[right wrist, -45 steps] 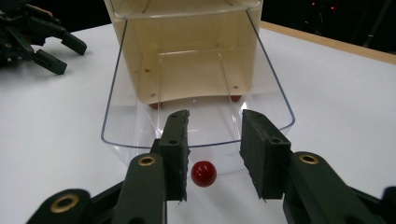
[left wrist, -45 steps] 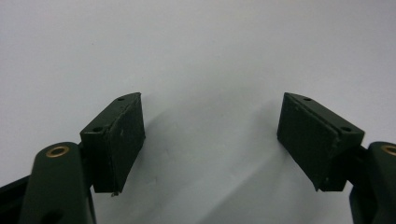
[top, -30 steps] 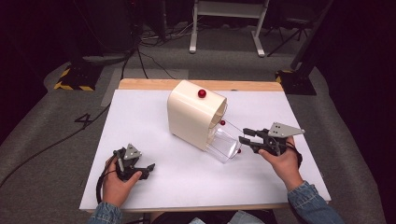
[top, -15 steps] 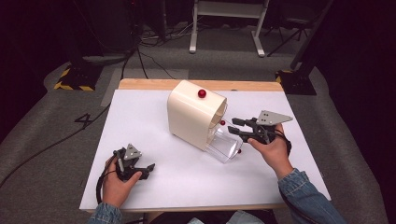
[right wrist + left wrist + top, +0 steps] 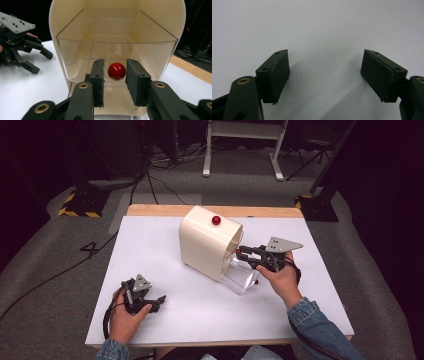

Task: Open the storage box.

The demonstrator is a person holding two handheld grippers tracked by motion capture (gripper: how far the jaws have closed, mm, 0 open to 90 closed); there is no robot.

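Cream bread-box-shaped container (image 5: 210,241) sits near the middle of the white table (image 5: 165,250), its open end turned toward the person's right side. A clear plastic drawer (image 5: 242,276) is pulled partway out of that open end and rests on the table. In the right gripper view the drawer (image 5: 115,53) faces the camera with a red round knob (image 5: 116,71) on its front wall. The right gripper (image 5: 114,75) has its two black pads either side of this knob, narrowly parted, with a sliver of gap showing on each side; it is not closed on the knob and whether a pad touches it cannot be told. From the high view the right gripper (image 5: 243,254) is held level at the container's mouth above the drawer, the right hand (image 5: 280,277) behind it, a denim sleeve (image 5: 320,327) running off the bottom edge. A second red knob (image 5: 216,220) sits on the container's curved top. The left gripper (image 5: 159,301) rests low on the table near the front left corner, well apart from the container, held in the left hand (image 5: 125,317). In its own view the left gripper (image 5: 324,72) is spread wide with nothing but bare white table between the pads. Beyond the table, grey carpet (image 5: 45,270) with trailing cables and a white stand's legs (image 5: 242,150).
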